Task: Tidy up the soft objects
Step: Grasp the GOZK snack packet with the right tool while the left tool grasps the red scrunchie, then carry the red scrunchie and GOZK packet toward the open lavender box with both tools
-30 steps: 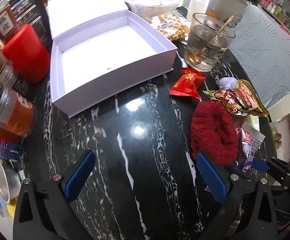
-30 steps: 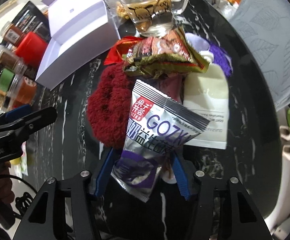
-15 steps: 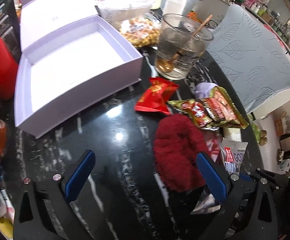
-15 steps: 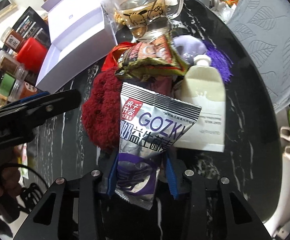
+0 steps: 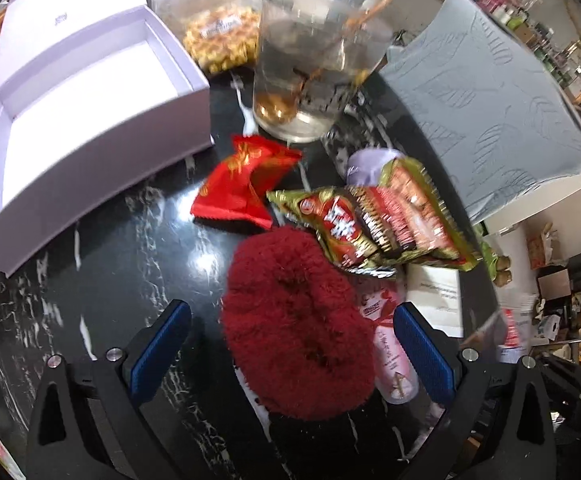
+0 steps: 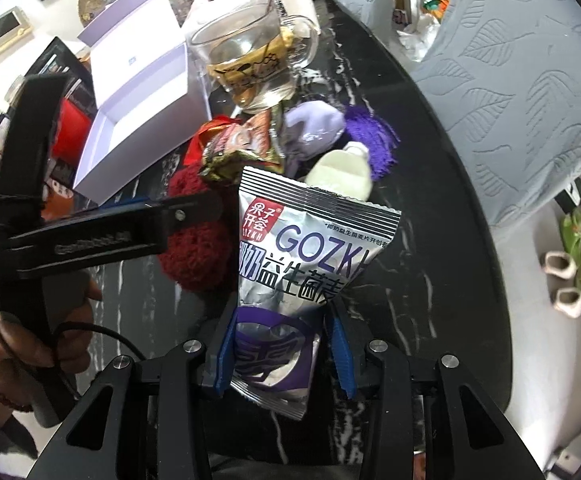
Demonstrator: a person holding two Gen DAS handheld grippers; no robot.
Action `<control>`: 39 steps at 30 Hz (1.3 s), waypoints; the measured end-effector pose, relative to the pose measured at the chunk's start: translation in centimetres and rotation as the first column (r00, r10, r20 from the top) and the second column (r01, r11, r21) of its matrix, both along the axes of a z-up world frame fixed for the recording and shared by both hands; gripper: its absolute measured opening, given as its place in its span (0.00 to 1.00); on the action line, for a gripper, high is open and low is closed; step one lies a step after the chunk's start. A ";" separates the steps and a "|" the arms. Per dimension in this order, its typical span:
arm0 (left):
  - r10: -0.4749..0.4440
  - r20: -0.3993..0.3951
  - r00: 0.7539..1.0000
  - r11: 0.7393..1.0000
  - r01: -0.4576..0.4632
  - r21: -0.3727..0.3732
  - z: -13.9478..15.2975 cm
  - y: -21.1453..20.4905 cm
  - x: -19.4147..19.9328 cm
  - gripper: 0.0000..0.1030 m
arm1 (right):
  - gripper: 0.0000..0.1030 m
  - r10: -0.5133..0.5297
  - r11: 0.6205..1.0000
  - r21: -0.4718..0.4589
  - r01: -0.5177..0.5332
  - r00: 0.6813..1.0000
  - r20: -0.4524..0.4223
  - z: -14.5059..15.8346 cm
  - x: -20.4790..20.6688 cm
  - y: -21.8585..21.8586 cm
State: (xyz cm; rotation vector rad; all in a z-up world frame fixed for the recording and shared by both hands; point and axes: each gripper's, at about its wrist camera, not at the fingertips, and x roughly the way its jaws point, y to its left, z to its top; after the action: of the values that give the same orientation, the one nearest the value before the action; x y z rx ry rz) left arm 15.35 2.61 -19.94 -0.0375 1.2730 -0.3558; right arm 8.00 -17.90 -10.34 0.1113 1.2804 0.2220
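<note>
Black white-veined marble tabletop [image 5: 138, 240] is strewn with snacks. Silver-purple foil packet [image 6: 302, 256] is clamped by right gripper [image 6: 284, 354]; fuzzy dark-red fabric bundle [image 5: 298, 328] is straddled untouched by wide-open left gripper [image 5: 290, 348].

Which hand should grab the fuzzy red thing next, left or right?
Left. The left gripper has open jaws straddling the fuzzy red thing on the table, while the right gripper is shut on the silver snack packet.

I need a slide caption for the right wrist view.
Right gripper clamps a silver GOZKH snack packet above the black marble table.
</note>
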 end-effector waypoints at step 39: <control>0.114 0.119 0.986 0.993 -0.117 0.019 8.0 0.9 -6.9 0.45 | 0.39 0.110 0.993 0.017 -0.113 0.989 0.097 4.7 -1.1 -1.8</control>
State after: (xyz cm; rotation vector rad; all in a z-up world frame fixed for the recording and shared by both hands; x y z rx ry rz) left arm 8.49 3.54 -11.99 -0.0672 1.1526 -0.2385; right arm 6.89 -19.67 -5.64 0.0475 1.1895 0.3343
